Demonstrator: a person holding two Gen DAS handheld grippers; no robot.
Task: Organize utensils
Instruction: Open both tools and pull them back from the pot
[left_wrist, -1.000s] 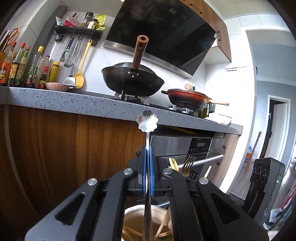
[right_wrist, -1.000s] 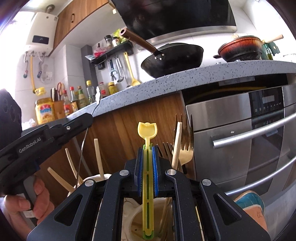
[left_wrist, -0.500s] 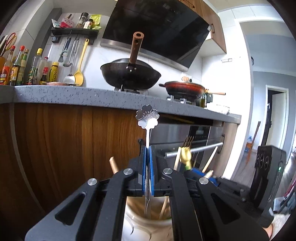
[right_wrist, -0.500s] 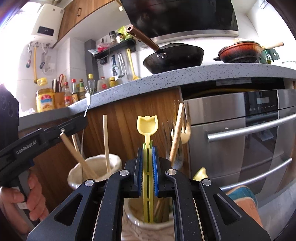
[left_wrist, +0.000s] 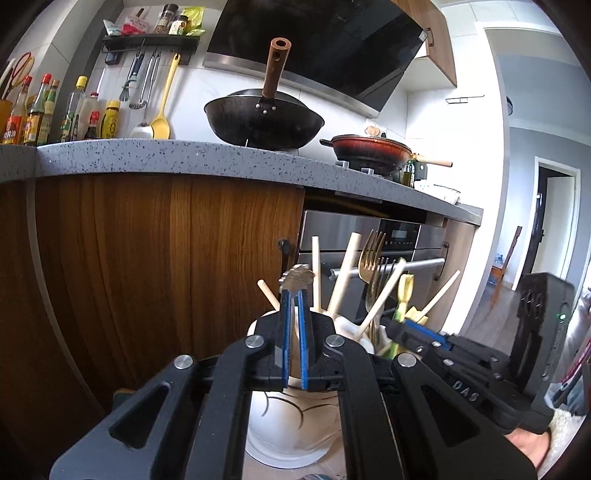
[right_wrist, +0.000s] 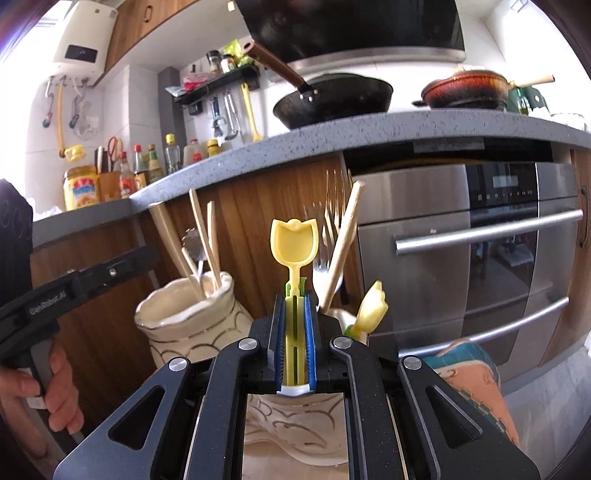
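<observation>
My left gripper (left_wrist: 293, 295) is shut on a silver spoon (left_wrist: 298, 276). Its flower-shaped end sits right at the fingertips, and the handle runs down into a cream jar (left_wrist: 280, 435) that holds chopsticks (left_wrist: 316, 266). In the right wrist view that spoon (right_wrist: 194, 240) stands among the chopsticks in the left jar (right_wrist: 184, 332). My right gripper (right_wrist: 293, 299) is shut on a yellow tulip-ended spoon (right_wrist: 293, 240), upright over a second cream jar (right_wrist: 291, 424). That jar holds forks (right_wrist: 328, 221), a chopstick and another yellow spoon (right_wrist: 373, 306).
Behind the jars are a wooden cabinet front (left_wrist: 147, 277) and a steel oven (right_wrist: 461, 240) with bar handles. The grey counter (left_wrist: 184, 158) above carries a black wok (left_wrist: 264, 122), a red pan and bottles. A hand (right_wrist: 55, 387) holds the left tool. An orange and teal cloth (right_wrist: 469, 387) lies on the right.
Both grippers have sunk toward the jars. The silver spoon's flower end stood well above the left fingertips and now sits at them. The yellow spoon keeps its place in the right grip.
</observation>
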